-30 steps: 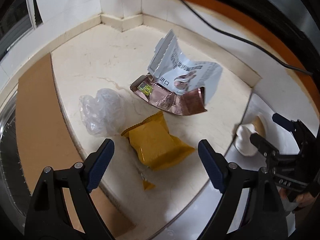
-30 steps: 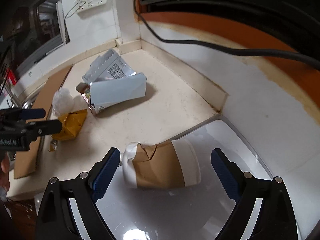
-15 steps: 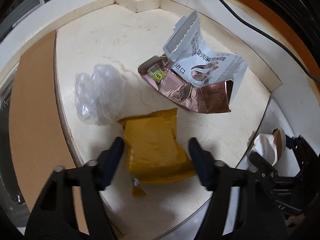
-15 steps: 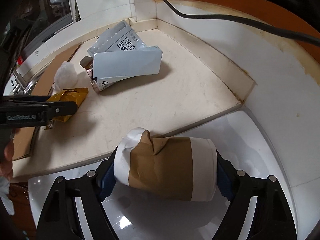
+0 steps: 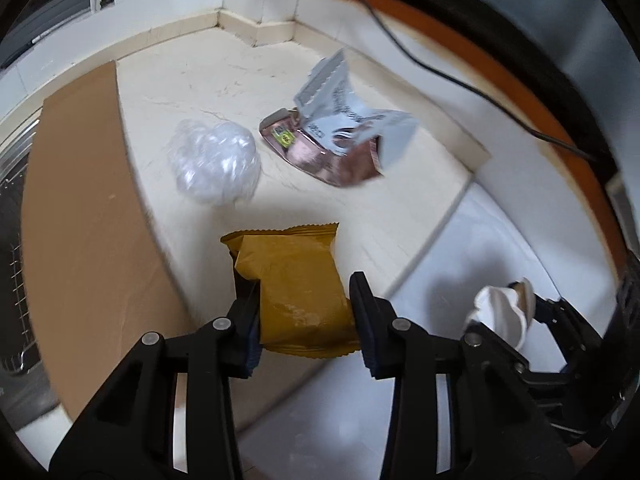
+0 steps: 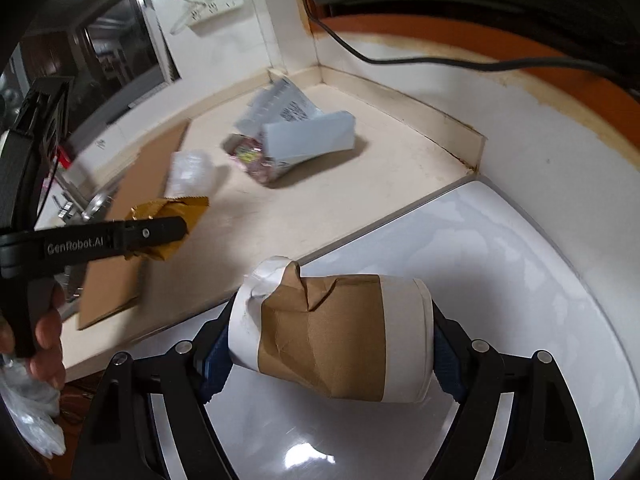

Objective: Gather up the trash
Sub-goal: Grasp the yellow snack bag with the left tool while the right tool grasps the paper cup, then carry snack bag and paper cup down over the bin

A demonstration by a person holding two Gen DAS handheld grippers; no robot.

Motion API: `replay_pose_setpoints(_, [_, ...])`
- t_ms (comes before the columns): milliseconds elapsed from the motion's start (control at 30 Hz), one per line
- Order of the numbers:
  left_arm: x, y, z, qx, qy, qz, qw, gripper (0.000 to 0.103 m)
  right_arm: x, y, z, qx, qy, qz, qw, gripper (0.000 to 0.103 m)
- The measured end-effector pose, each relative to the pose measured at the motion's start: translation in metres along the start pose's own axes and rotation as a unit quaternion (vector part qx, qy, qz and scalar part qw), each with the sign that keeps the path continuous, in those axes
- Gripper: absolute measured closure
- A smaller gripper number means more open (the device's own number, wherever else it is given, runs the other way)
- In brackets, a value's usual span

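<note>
My left gripper [image 5: 306,320] is shut on a yellow snack wrapper [image 5: 296,284] and holds it above the cream counter; it also shows in the right wrist view [image 6: 168,224]. My right gripper [image 6: 326,344] is shut on a crushed paper cup [image 6: 332,328] with a brown sleeve, held over the white glossy surface [image 6: 520,280]. The cup shows in the left wrist view [image 5: 504,308]. A crumpled clear plastic ball [image 5: 216,164] and a torn white and pink foil bag [image 5: 344,136] lie on the counter.
A brown cardboard sheet [image 5: 88,216] lies along the counter's left side, next to a metal sink rack [image 5: 12,200]. A black cable [image 5: 440,68] runs along the back wall. A clear plastic bag [image 6: 28,412] hangs at the left hand.
My left gripper closed on the yellow wrapper and lifted it off the counter. My right gripper closed on the paper cup and raised it from the white surface.
</note>
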State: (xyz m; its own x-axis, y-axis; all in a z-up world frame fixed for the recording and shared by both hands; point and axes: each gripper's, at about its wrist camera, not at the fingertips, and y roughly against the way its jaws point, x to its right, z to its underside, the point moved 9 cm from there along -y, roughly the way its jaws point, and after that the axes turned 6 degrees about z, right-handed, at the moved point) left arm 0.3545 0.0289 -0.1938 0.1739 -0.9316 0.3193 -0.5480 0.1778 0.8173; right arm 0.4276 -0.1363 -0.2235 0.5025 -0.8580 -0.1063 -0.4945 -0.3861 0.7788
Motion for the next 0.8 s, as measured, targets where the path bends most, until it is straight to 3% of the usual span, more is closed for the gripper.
replay_pose_setpoints(500, [0.026, 0.162, 0.114, 0.034, -0.122, 0.020, 0.9918, 0.068, -0.080, 0.134, 0.078, 0.020, -0.030, -0.034, 0.999, 0.022])
replay_pose_setpoints(800, [0.003, 0.229, 0.161, 0.059, -0.132, 0.027, 0.9891, 0.068, -0.153, 0.185, 0.112, 0.023, -0.011, -0.051, 0.998, 0.022])
